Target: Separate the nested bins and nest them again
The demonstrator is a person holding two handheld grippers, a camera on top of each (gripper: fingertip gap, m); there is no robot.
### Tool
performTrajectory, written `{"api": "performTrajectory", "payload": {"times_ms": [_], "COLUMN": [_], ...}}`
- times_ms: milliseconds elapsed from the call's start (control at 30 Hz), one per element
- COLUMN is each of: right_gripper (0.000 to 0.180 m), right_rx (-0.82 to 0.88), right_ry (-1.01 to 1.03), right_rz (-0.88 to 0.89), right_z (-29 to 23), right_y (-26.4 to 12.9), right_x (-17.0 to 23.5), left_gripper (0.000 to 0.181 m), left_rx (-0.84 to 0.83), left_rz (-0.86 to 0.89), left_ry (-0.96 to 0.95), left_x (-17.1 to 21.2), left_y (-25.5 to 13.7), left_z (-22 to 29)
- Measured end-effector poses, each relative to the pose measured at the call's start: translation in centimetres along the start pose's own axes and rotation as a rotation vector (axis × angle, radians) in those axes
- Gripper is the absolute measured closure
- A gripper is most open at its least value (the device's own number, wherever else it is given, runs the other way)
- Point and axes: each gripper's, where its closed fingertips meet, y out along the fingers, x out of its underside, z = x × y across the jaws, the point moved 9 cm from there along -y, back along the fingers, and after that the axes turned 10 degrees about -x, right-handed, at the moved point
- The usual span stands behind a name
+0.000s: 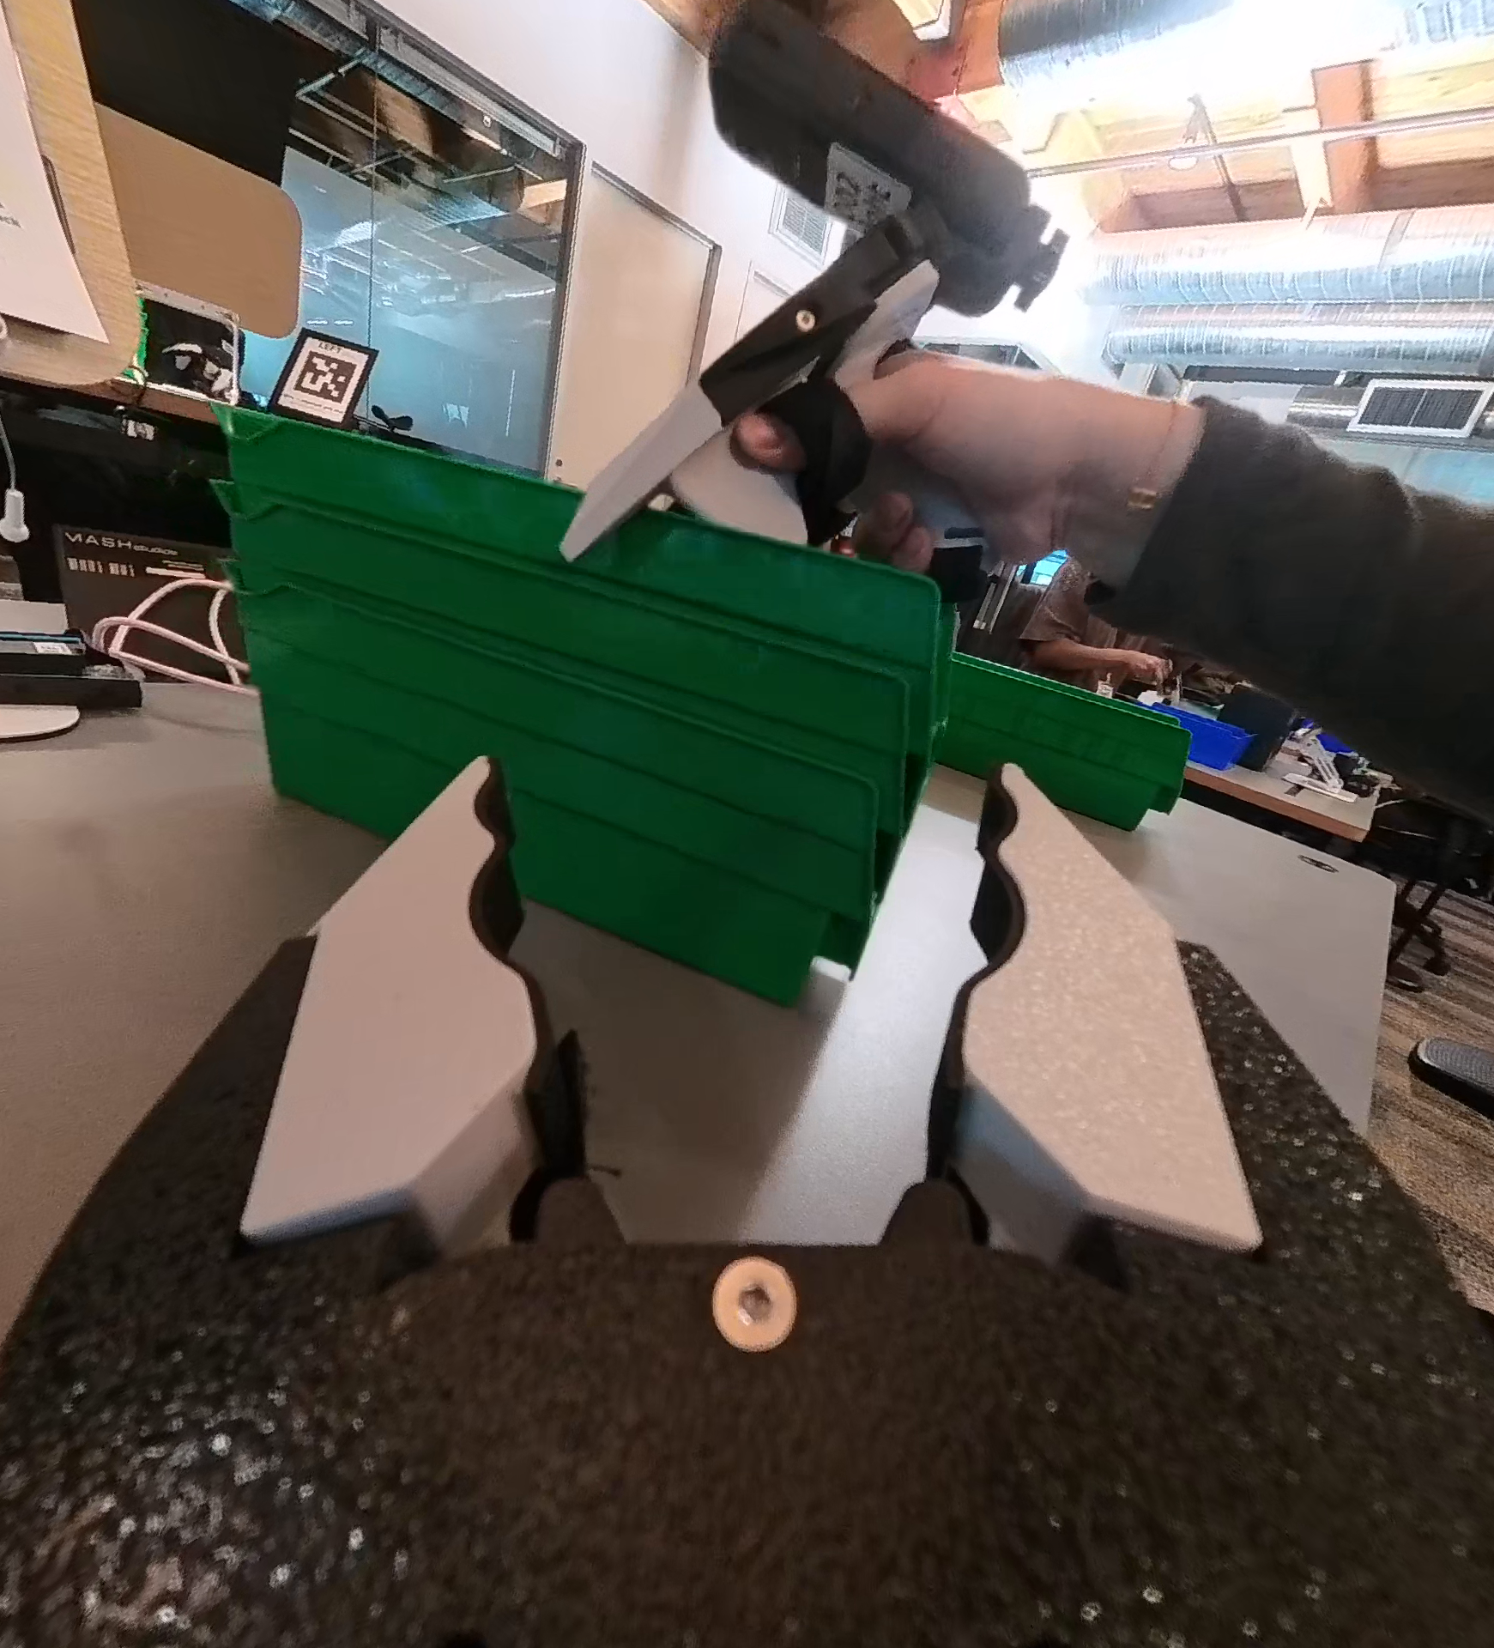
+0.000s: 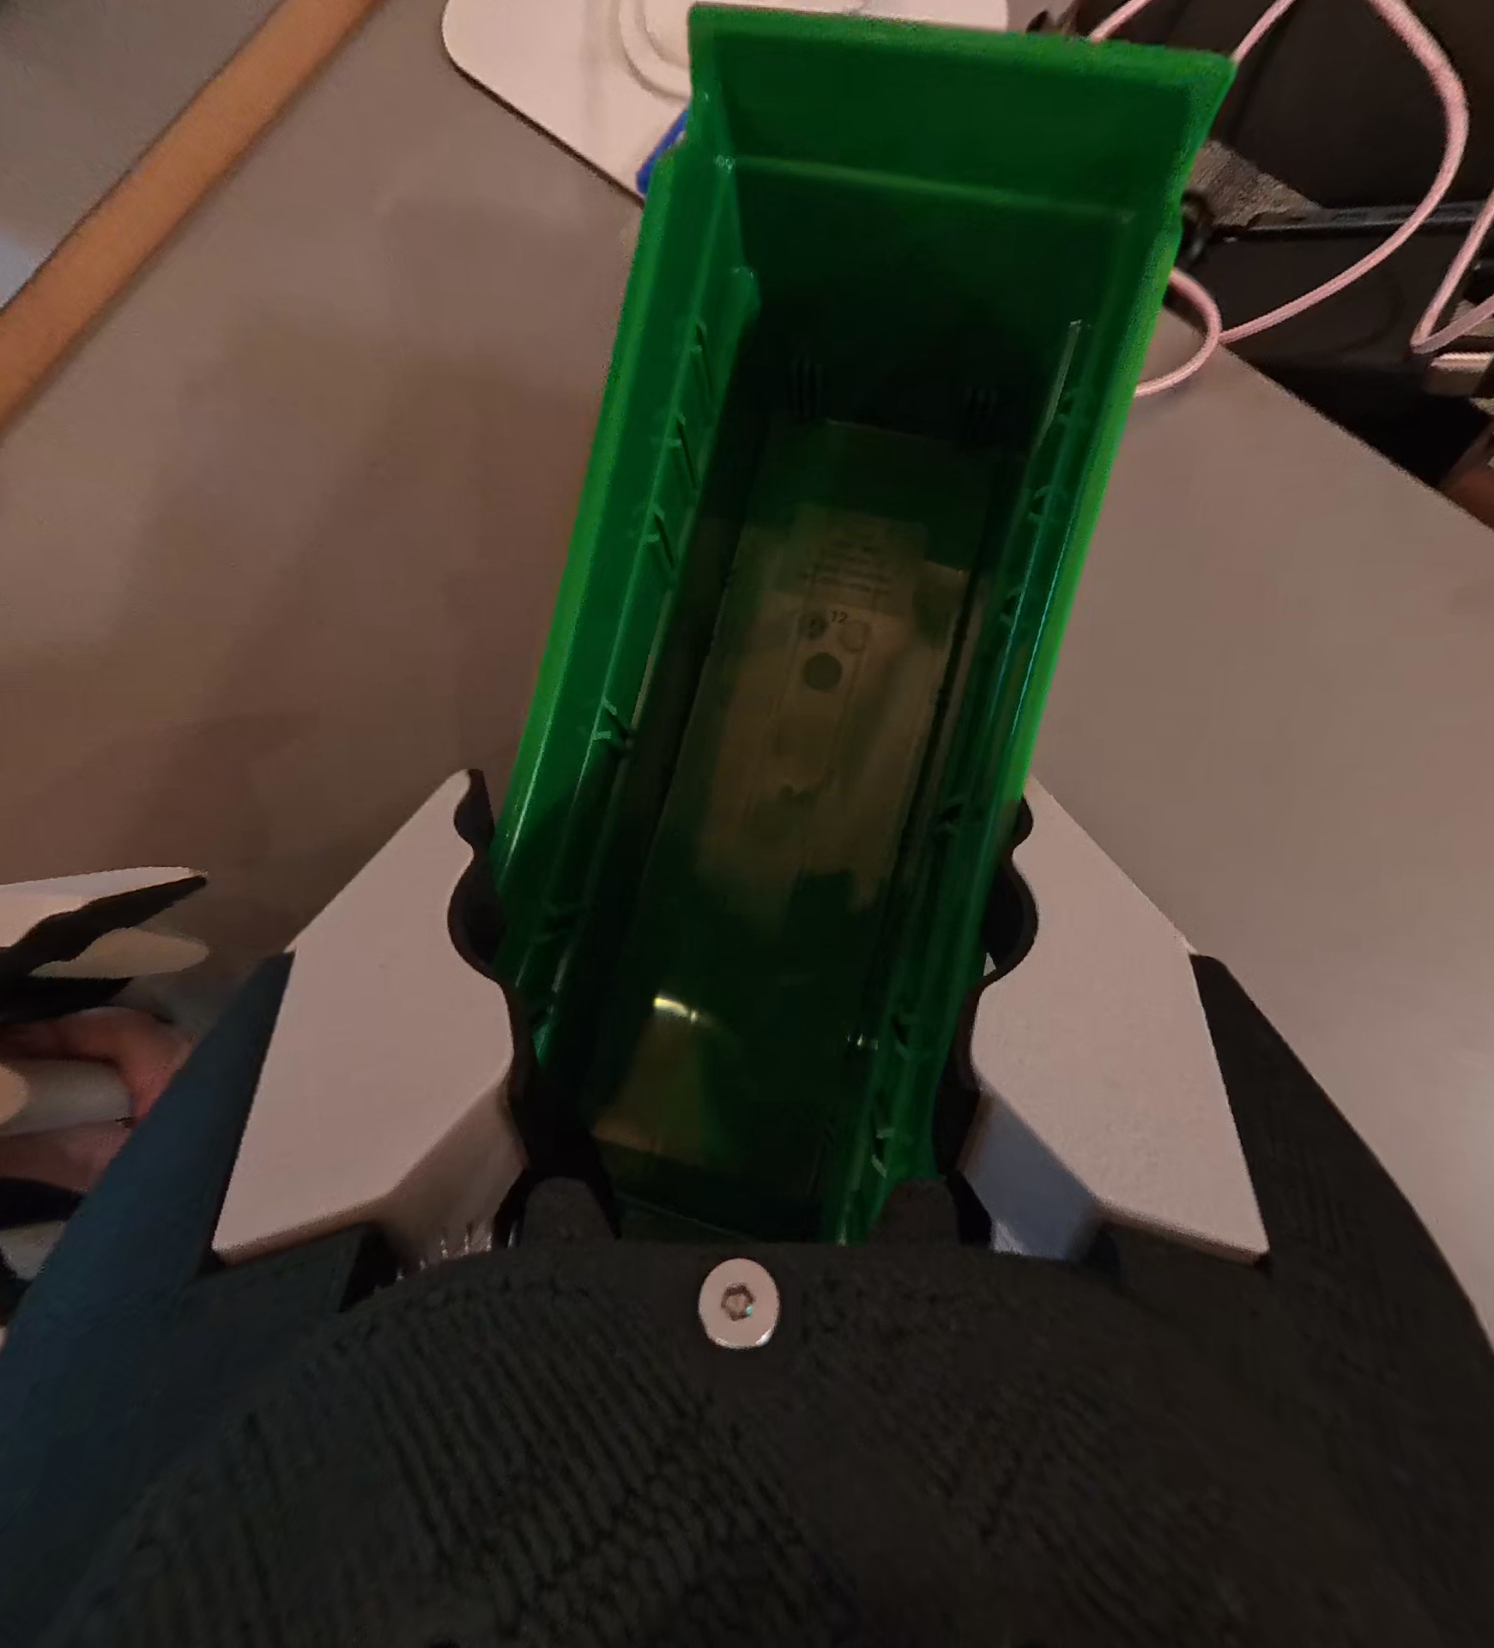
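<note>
The right gripper (image 2: 743,963) is the nearer one to the work. It looks straight down into the top green bin (image 2: 823,758), its two grey fingers (image 2: 386,1008) straddling the bin's near end, one outside each long wall. The black wavy pads sit against or just beside the rims; whether they actually clamp the walls cannot be told from here. The bin's long axis runs directly away from this gripper, along its line of sight, so any lift or slide would go along that axis or straight up.

The bin is long, narrow and deep, of glossy green plastic with small ribs along the inner walls and a pale label on its floor. It sits inside more bins of the same kind: the left wrist view shows the nested stack (image 1: 600,678) side-on, its stepped rims fanning upward, standing on the matte grey table (image 1: 101,892) near its far edge.

The left gripper (image 1: 743,901) hangs low at the near side of the stack with jaws spread and nothing between them, pointing at the stack's lower corner. It seems placed to steady the lower bins.

Beyond the stack, toward the table's right edge, lies a single green bin (image 1: 1073,740), apart from the rest. Pink cables (image 2: 1349,294) trail past the far edge.
</note>
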Motion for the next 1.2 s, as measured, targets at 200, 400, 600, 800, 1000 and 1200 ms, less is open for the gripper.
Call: {"api": "performTrajectory", "payload": {"times_ms": [200, 400, 600, 800, 1000, 1200], "right_gripper": [0.068, 0.066, 0.054, 0.046, 0.069, 0.101], "right_rx": [0.04, -0.003, -0.036, -0.14, -0.055, 0.321], "right_ry": [-0.012, 0.054, 0.04, 0.022, -0.22, -0.351], "right_rz": [0.001, 0.021, 0.045, 0.319, 0.806, 1.334], "right_z": [0.2, 1.3, 1.3, 1.1, -0.3, 2.8], "right_y": [-0.2, -0.7, -1.3, -4.7, -12.0, -13.4], "right_x": [0.1, 0.7, 1.6, 1.9, 8.5, 19.3], "left_gripper": [0.078, 0.078, 0.078, 0.078, 0.078, 0.078], "left_rx": [-0.001, 0.0, 0.001, -0.002, -0.004, -0.008], "left_rz": [-0.001, 0.0, 0.002, -0.006, -0.004, -0.015], "left_ry": [0.001, -0.002, -0.003, 0.003, -0.005, 0.005], "left_x": [0.0, 0.0, 0.0, 0.1, 0.1, 0.2], "left_y": [0.0, 0.0, 0.0, 0.1, 0.1, 0.2], "left_z": [0.0, 0.0, 0.0, 0.0, -0.1, 0.0]}}
